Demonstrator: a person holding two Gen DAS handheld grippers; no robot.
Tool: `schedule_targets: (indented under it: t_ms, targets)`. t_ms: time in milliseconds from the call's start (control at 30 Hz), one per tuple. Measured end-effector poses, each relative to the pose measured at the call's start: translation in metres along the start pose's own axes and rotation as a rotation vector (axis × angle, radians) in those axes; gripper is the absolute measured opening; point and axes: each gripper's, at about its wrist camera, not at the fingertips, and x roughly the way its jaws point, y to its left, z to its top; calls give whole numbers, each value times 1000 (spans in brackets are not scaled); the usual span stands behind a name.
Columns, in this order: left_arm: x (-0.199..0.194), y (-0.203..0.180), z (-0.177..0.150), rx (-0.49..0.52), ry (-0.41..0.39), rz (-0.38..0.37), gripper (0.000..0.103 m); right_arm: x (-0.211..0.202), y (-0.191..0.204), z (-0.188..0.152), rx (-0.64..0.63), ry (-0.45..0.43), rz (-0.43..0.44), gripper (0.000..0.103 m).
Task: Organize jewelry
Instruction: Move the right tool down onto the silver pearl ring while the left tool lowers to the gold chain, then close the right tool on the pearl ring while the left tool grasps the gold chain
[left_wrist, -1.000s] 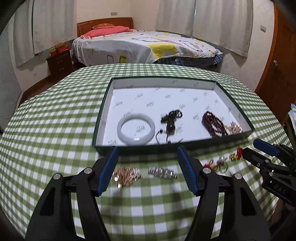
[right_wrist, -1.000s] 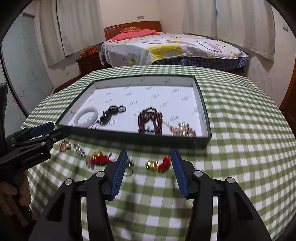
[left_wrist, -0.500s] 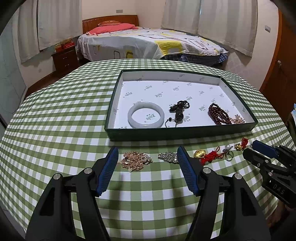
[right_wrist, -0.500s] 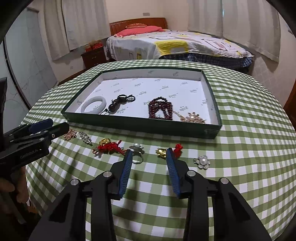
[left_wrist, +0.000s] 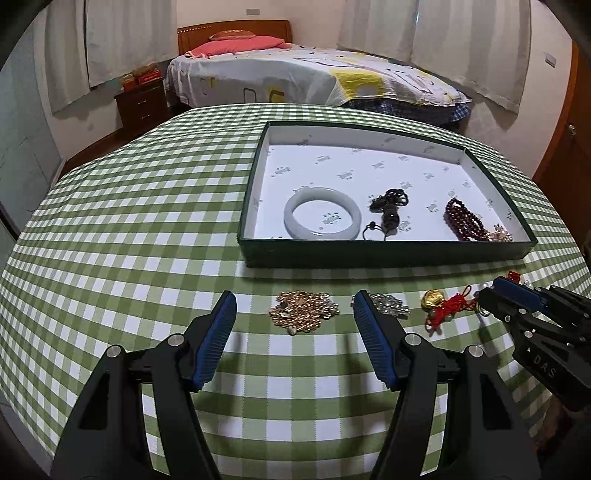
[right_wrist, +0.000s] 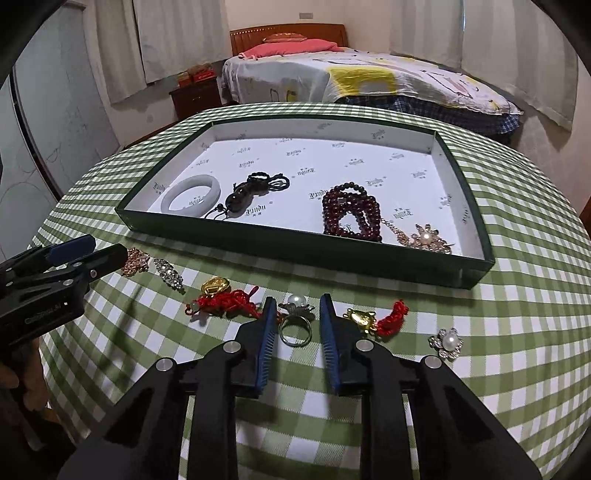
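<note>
- The right gripper (right_wrist: 296, 303) points down at the checked tablecloth (right_wrist: 517, 332) with its blue-padded jaws closing. A silver ring topped with a pearl (right_wrist: 295, 321) lies between them, and the pads do not yet press on it.
- Just left of that ring lies a gold charm on a red knotted cord (right_wrist: 225, 295). Just right of the right-hand finger lies a smaller gold charm with a red tassel (right_wrist: 376, 317), and further right, apart from it, a pearl flower brooch (right_wrist: 447, 342).
- The left gripper (left_wrist: 293, 302) hangs over the cloth with jaws wide apart and empty. In its own view a heap of gold-coloured chain (left_wrist: 303, 312) lies on the cloth between the fingertips, untouched. A rhinestone piece (left_wrist: 391, 304) sits just beyond the right-hand finger.
- In the right wrist view the left gripper (right_wrist: 103, 254) comes in from the left edge — a bare hand (right_wrist: 14, 373) shows below it.
- Behind the row of loose pieces stands a shallow dark green tray (right_wrist: 295, 258) with a white printed lining.
- Inside it, from left to right: a pale jade-like bangle (right_wrist: 192, 195), a dark pendant on a black cord (right_wrist: 255, 190), a coil of dark red beads (right_wrist: 351, 212), and a gold-toned brooch with a pearl (right_wrist: 426, 238) near the front right corner.
- All four rest near the tray's front wall — its far half is bare lining.
</note>
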Motion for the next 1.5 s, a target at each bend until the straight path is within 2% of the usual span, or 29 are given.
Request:
schedule_targets:
  t_ms: [800, 1000, 1067, 1133, 1267, 1333, 1500]
  targets:
    - [23, -5, -1, 16, 43, -3, 64, -11, -20, -10, 43, 2, -5, 22]
    - [28, -4, -3, 28, 47, -10, 51, -11, -20, -11, 48, 3, -1, 22]
    - [28, -5, -4, 37, 42, -20, 45, -11, -21, -11, 49, 4, 1, 22]
    - [28, -4, -4, 41, 37, -28, 34, -10, -21, -11, 51, 3, 2, 22]
    - [26, -2, -6, 46, 26, -37, 25, -10, -23, -12, 57, 4, 4, 22]
    - [26, -1, -6, 46, 24, -43, 13, -9, -24, -13, 60, 6, 5, 22]
    - [26, 0, -7, 52, 24, -47, 13, -9, -23, -13, 58, 7, 6, 22]
